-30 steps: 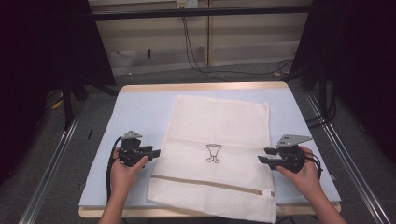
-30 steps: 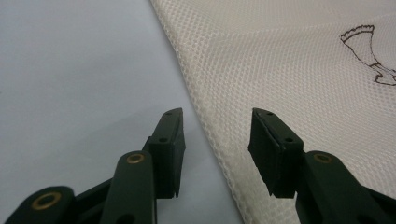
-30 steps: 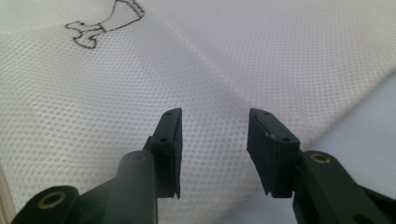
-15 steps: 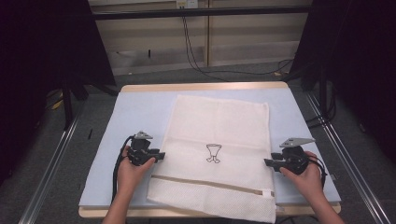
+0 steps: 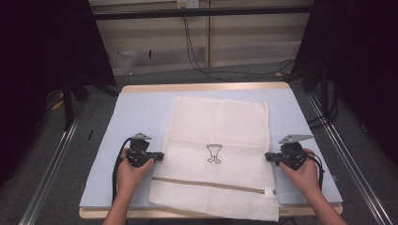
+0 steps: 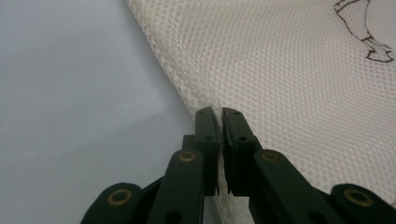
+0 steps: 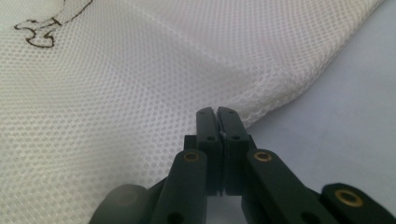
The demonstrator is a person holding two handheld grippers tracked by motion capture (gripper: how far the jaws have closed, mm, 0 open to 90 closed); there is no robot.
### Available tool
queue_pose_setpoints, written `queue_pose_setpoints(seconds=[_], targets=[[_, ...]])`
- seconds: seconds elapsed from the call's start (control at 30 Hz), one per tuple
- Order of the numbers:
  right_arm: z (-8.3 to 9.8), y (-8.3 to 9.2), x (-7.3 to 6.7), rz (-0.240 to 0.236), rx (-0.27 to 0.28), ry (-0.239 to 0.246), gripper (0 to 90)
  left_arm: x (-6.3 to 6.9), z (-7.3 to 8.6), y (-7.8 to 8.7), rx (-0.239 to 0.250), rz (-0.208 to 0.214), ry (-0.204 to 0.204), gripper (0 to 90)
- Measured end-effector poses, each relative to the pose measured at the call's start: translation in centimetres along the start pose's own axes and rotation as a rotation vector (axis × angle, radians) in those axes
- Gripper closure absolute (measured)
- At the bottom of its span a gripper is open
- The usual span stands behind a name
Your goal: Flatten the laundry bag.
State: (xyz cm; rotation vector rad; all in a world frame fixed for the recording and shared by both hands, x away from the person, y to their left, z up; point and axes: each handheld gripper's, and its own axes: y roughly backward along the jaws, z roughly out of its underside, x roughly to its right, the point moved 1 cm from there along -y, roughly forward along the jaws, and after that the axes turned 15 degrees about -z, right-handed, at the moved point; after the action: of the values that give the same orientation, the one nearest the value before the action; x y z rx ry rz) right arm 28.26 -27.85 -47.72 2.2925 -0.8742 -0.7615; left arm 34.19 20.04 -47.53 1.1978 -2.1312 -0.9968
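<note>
Jaws of both grippers have just been closing and now pinch the side edges of the mesh bag: left gripper, right gripper. The bag lies flat mid-table. Such thin bites could slip if lifted unevenly.

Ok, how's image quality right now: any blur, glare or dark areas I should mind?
High view: the table and mesh bag are evenly lit and sharp, but the surroundings fall off into near black. Left gripper view: mesh weave crisp near the jaws, softer farther off. Right gripper view: the same, with a blurred dark blob at the bottom left. No glare anywhere.
</note>
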Motion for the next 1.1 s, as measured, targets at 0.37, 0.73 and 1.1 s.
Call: queue_pose_setpoints(seconds=[0.37,0.73,1.1], targets=[[-3.8,-1.4,0.5,0.008,0.007,0.04,89.3,-0.9,0.8,1.1,0.036,-0.038,0.017,85.5],[-5.0,-2.5,1.2,0.023,-0.007,0.043,89.2,-1.4,0.5,0.9,0.046,-0.07,0.019,85.5],[-5.0,-2.5,1.0,0.02,0.018,0.053,89.0,-1.6,0.8,1.4,0.055,-0.079,0.032,85.4]])
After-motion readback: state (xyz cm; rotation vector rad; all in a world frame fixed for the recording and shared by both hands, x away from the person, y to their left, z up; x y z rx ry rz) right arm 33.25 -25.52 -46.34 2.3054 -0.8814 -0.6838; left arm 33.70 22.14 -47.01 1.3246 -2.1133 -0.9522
